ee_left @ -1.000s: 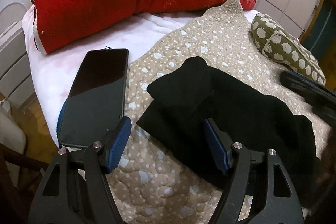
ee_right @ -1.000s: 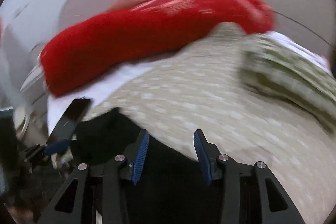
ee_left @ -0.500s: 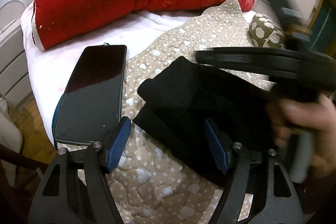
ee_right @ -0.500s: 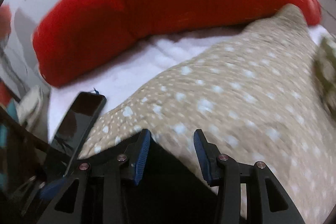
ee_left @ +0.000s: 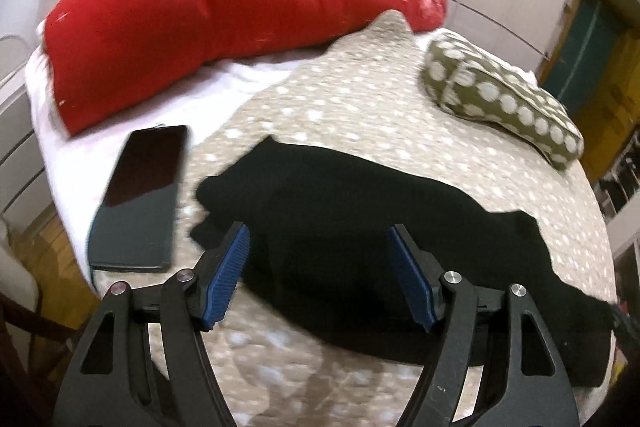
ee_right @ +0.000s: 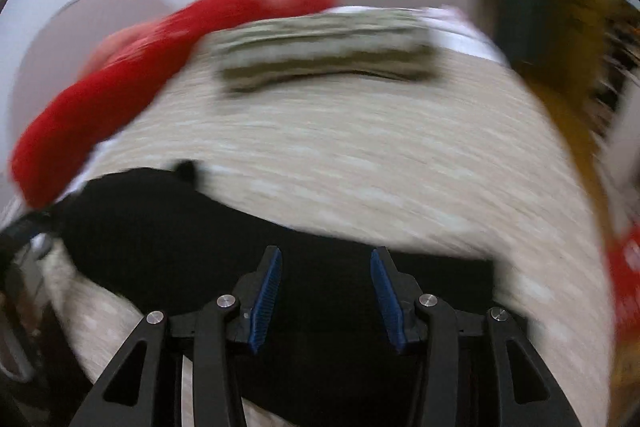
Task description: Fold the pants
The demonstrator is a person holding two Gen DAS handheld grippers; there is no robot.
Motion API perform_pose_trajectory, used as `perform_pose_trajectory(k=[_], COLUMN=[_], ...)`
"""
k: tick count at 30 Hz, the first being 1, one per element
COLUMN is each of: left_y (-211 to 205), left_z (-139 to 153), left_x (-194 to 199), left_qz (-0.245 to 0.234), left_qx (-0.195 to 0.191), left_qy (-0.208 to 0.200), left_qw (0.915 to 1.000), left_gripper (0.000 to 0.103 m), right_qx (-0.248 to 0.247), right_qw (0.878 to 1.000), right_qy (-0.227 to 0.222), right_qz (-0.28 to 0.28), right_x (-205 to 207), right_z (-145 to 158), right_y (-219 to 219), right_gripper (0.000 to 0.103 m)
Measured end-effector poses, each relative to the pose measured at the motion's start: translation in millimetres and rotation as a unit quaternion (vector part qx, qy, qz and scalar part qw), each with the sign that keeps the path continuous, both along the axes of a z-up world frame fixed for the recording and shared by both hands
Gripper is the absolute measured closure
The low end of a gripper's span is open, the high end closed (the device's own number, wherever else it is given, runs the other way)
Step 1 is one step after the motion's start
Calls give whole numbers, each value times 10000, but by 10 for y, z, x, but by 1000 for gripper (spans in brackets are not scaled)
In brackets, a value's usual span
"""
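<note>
The black pants (ee_left: 360,227) lie folded in a flat bundle on the beige spotted quilt (ee_left: 360,107). My left gripper (ee_left: 320,267) is open and empty, hovering above the near left part of the pants. In the right wrist view, which is blurred, the pants (ee_right: 180,227) fill the lower left. My right gripper (ee_right: 325,291) is open and empty just above them, holding no cloth.
A long red pillow (ee_left: 220,23) lies across the back of the bed. A dark phone (ee_left: 140,195) rests on the white sheet left of the pants. An olive spotted pillow (ee_left: 500,95) sits at the right. The bed edge drops off at left.
The right gripper has swung away from over the pants and out of the left view. The left view has pulled back and up. The pants lie flatter.
</note>
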State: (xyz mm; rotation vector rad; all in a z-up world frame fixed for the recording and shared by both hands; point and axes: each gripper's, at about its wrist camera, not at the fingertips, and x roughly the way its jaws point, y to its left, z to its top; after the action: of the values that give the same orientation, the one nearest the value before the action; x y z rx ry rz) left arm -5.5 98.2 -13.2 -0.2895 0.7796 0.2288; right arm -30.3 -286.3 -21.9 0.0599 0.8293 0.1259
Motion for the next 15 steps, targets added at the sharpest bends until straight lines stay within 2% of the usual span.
perform_pose_trajectory(k=[3, 5, 8, 11, 12, 13, 14, 15], left_y=[-210, -318, -448, -514, -513, -507, -499, -497], left_z=[-65, -121, -214, -242, -236, -231, -223, -215], left_x=[82, 118, 163, 138, 127, 122, 117, 119], left_qz=[-282, -380, -510, -557, -550, -542, -536, -530], left_qx=[39, 51, 165, 361, 348, 323, 300, 290], left_qy=[142, 252, 460, 529, 522, 521, 523, 531], left_qw=[9995, 9989, 9975, 9964, 9965, 9966, 9967, 9968], left_gripper=[31, 31, 31, 31, 31, 31, 31, 31], right_qx=[5, 136, 311, 400, 404, 373, 326, 228], right_qw=[9978, 9961, 9950, 9949, 9956, 9965, 9971, 9976], right_qy=[96, 138, 121, 221, 200, 168, 141, 91], right_qz=[-660, -863, -938, -896, -824, -730, -666, -653], right_x=[-283, -385, -334, -182, -121, -80, -70, -79], right_z=[-54, -81, -137, -240, -289, -309, -328, -301], right_y=[-553, -798, -909, -839, -762, -691, -637, -583], right_gripper=[58, 58, 58, 58, 61, 80, 91, 94])
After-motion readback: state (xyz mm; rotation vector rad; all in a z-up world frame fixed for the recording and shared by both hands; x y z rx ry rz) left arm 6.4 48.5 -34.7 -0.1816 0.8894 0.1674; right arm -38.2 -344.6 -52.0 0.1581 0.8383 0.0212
